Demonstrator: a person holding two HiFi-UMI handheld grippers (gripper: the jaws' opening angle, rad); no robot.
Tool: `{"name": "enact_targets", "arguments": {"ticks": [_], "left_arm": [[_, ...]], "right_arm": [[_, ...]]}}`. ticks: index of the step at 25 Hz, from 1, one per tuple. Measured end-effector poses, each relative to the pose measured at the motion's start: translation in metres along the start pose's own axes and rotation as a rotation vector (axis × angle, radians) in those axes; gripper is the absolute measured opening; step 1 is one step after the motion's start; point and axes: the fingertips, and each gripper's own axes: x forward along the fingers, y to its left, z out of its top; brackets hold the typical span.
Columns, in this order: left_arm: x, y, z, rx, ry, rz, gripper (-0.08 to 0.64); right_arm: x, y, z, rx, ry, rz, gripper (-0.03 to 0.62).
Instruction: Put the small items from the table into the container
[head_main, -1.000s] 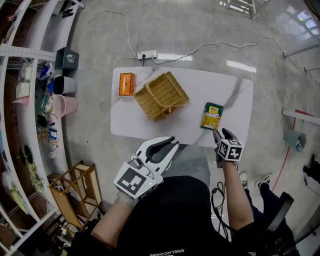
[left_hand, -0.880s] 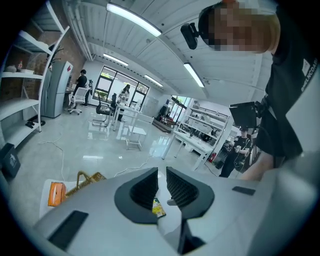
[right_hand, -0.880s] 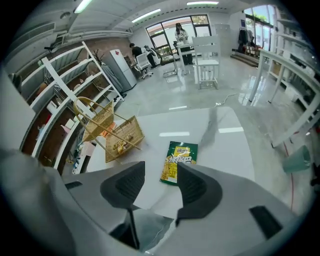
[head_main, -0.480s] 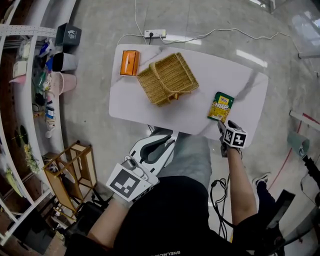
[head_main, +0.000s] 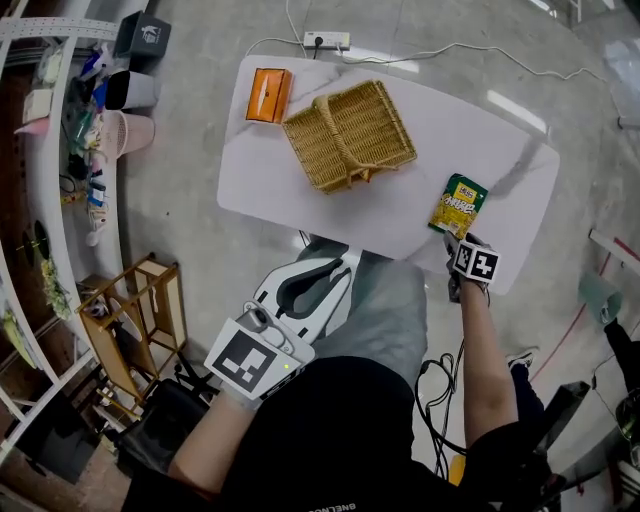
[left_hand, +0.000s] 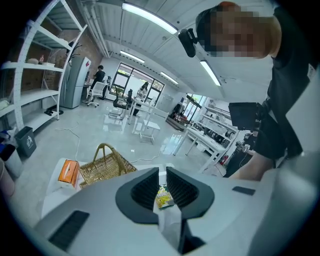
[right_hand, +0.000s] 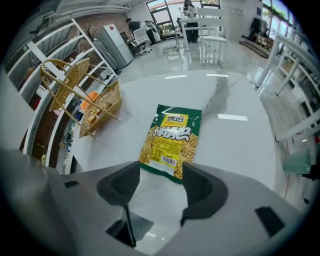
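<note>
I read the right claw (right_hand: 160, 181) tipped steeply down over the worktop (head_main: 400, 210), jaws wide and opening, with the near end of the flat green-and-yellow snack packet (right_hand: 171, 139) at their tips, pads off it. The left claw (left_hand: 161, 186) sits off the near edge, jaws a narrow slit apart, empty. The wicker basket (head_main: 348, 135) stands well apart from the packet, handle arched over its mouth, an orange box (head_main: 269, 95) just beside it.
</note>
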Motion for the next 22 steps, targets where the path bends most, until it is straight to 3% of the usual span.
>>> {"name": "enact_targets", "arguments": {"ticks": [22], "left_arm": [[0.011, 0.016, -0.036, -0.063, 0.057, 0.026, 0.044]], "right_arm": [[0.051, -0.021, -0.013, -0.091, 0.101, -0.1, 0.249]]}}
